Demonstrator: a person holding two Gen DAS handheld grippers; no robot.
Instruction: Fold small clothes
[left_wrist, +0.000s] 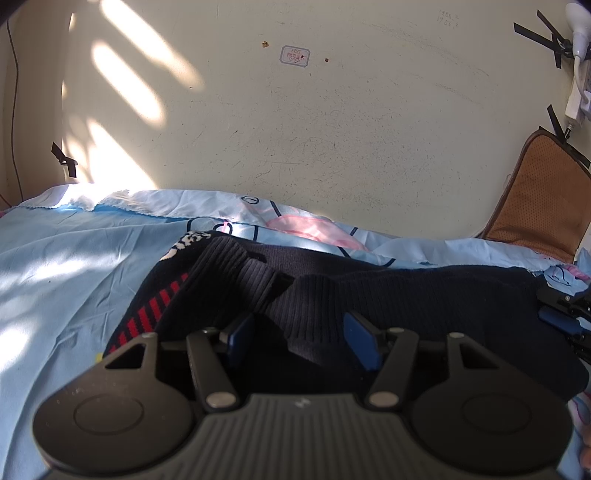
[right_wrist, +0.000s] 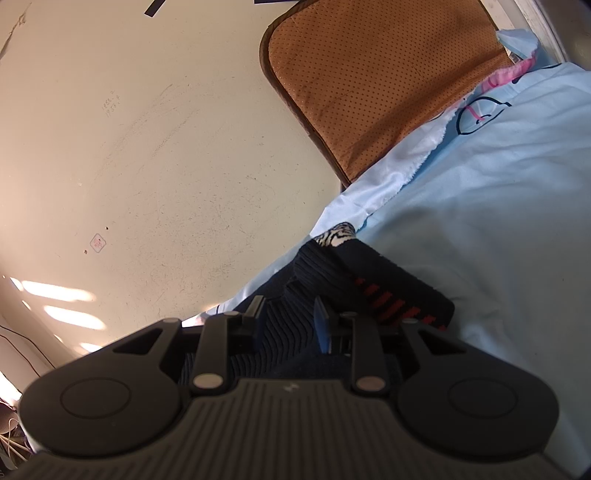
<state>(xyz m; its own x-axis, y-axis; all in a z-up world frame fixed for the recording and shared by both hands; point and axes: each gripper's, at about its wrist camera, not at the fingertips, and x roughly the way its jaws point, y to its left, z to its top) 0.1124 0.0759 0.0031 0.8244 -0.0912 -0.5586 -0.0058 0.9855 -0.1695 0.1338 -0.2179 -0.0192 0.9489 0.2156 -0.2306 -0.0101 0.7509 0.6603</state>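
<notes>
here, one dark knit garment, two hand-held grippers

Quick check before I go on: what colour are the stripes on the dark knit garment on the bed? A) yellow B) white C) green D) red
D: the dark knit garment lying on the light blue sheet shows a band of short red stripes near its edge, seen from the right wrist view too.

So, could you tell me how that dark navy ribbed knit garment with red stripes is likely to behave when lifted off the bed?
The dark navy ribbed knit garment already lies in soft folds, so it will probably droop rather than hold shape. Its ribbing looks grippy, unlikely to slip. It likely drags the loose light blue bedsheet little.
</notes>
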